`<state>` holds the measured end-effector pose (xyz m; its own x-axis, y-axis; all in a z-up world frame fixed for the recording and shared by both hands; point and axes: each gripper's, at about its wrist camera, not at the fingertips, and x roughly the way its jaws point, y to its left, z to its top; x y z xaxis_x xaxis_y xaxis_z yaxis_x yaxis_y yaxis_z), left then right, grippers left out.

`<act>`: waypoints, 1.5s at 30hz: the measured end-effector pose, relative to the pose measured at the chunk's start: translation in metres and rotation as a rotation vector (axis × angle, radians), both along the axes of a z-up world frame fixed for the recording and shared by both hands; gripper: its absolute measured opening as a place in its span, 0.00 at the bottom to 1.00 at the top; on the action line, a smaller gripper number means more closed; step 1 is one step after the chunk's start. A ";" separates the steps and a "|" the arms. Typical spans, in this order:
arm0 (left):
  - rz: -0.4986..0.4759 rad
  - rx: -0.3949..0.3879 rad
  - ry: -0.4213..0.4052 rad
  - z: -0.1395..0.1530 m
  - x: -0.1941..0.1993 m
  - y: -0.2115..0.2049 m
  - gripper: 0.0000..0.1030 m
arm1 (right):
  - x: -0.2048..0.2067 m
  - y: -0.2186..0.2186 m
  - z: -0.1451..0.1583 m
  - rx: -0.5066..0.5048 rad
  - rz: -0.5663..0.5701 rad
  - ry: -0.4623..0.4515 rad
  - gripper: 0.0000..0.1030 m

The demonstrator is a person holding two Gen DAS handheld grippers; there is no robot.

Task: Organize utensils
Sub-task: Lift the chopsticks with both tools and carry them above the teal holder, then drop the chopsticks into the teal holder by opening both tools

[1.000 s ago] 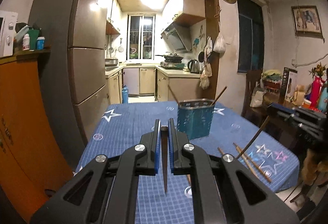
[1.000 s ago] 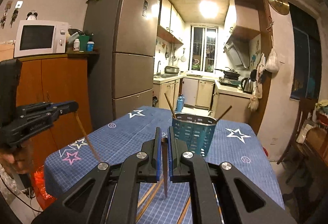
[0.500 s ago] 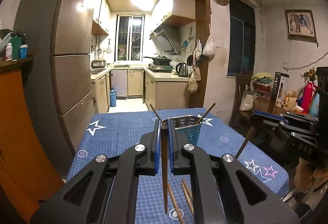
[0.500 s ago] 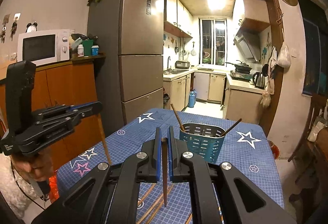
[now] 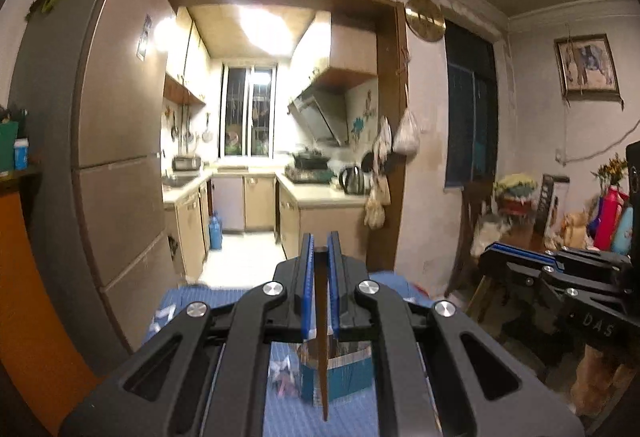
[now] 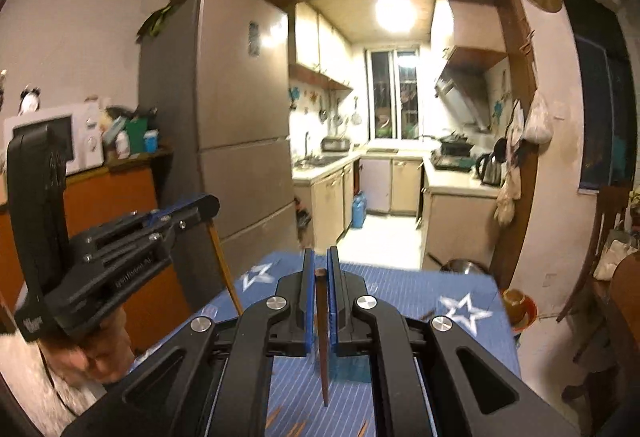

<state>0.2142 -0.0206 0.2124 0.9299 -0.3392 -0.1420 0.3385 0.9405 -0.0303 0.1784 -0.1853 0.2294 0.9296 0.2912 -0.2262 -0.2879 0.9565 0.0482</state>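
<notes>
My left gripper [image 5: 320,249] is shut on a dark wooden chopstick [image 5: 321,341] that hangs point down over the teal utensil basket [image 5: 348,373]. My right gripper [image 6: 320,265] is shut on another brown chopstick [image 6: 322,341], also point down, with the basket's teal wall [image 6: 352,369] just behind it under the jaws. In the right wrist view the left gripper [image 6: 200,207] shows at the left with its chopstick [image 6: 224,269] slanting down. In the left wrist view the right gripper [image 5: 500,253] shows at the right.
The table has a blue checked cloth with white stars [image 6: 464,309]. Loose chopsticks [image 6: 288,425] lie on it near the front edge. A tall fridge [image 6: 236,141] stands left of the table, an orange cabinet [image 6: 112,197] beside it. A wooden chair [image 6: 600,237] stands at the right.
Both grippers have risen and come closer over the basket, each still holding its chopstick. The basket has dropped low in both views, partly hidden under the jaws.
</notes>
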 end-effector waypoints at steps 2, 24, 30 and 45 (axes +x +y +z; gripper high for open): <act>0.000 -0.020 -0.025 0.009 0.018 -0.011 0.05 | 0.018 -0.006 0.010 0.010 -0.026 -0.028 0.07; 0.079 0.011 0.154 -0.080 0.149 -0.045 0.05 | 0.178 -0.020 -0.064 0.027 -0.164 0.073 0.07; 0.114 -0.023 0.120 -0.066 0.131 -0.021 0.05 | 0.156 -0.026 -0.053 0.035 -0.187 0.022 0.07; 0.181 0.055 -0.186 -0.021 -0.079 0.074 0.29 | -0.076 -0.080 -0.050 0.017 -0.106 -0.091 0.08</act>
<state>0.1352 0.0536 0.1917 0.9866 -0.1616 0.0236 0.1596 0.9847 0.0693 0.1020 -0.2655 0.1793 0.9719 0.1929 -0.1353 -0.1888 0.9811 0.0425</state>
